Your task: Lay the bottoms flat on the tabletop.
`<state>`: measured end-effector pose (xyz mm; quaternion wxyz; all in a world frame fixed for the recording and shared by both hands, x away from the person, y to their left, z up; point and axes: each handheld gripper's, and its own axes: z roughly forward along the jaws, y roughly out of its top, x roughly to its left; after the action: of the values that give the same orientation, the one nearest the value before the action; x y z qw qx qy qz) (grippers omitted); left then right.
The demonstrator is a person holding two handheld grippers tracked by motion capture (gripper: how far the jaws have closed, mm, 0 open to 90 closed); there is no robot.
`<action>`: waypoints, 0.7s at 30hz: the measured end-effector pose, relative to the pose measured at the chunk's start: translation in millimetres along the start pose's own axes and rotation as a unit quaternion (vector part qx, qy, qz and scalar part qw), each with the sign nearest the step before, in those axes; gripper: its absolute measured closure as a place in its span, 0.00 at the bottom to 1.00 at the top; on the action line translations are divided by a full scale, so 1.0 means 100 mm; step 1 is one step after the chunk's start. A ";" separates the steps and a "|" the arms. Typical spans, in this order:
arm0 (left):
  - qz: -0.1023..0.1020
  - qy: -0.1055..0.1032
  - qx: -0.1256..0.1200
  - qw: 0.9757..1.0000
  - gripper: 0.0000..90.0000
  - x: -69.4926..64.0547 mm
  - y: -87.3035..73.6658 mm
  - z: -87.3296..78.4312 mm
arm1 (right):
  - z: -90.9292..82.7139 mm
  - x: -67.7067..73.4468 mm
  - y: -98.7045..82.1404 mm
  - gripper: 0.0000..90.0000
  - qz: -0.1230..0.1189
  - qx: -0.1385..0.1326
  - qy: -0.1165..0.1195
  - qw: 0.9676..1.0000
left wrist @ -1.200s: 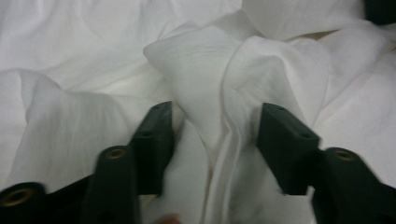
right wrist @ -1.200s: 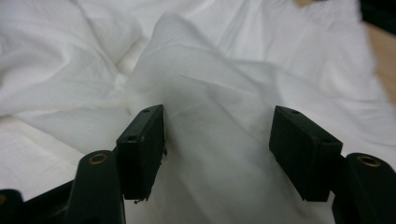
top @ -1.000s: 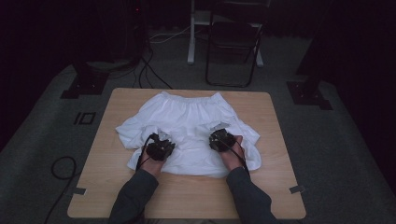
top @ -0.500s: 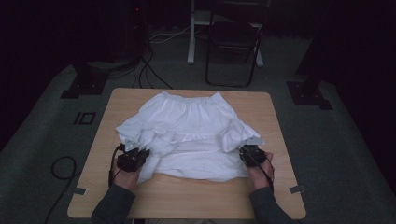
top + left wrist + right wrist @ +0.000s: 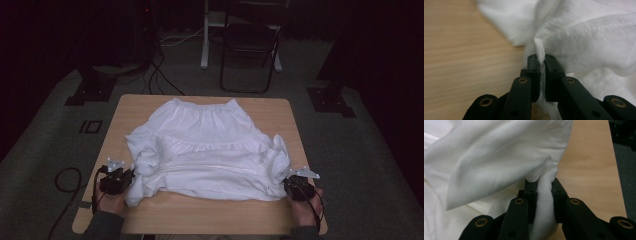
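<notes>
Gripping: both grippers pinch the white garment [image 5: 205, 150]
left gripper [image 5: 541, 65]: clamped on near-left hem fold
right gripper [image 5: 544, 187]: clamped on near-right bunched edge
table [image 5: 200, 215]: garment spread flat

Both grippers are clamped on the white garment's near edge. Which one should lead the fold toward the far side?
Probably left. The left gripper pinches a thin fold of the garment; the right gripper holds a thick wad at the table corner.
</notes>
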<state>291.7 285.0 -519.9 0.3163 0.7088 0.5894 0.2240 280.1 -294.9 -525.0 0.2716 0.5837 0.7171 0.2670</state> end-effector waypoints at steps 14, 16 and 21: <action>0.018 0.004 -0.081 0.997 0.61 -0.01 0.19 -0.38 | -0.47 -0.01 0.17 0.53 -0.022 -0.076 0.001 0.997; 0.027 -0.001 -0.089 0.996 0.60 -0.07 0.26 -0.40 | -0.50 0.00 0.24 0.53 -0.031 -0.088 0.001 0.996; 0.057 -0.023 -0.096 0.994 0.56 -0.31 0.45 -0.30 | -0.40 0.09 0.39 0.53 -0.053 -0.106 0.013 0.993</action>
<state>295.7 255.5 -465.6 0.3830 0.7127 0.5164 0.2806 277.9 -281.3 -469.9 0.3360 0.5097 0.7180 0.3343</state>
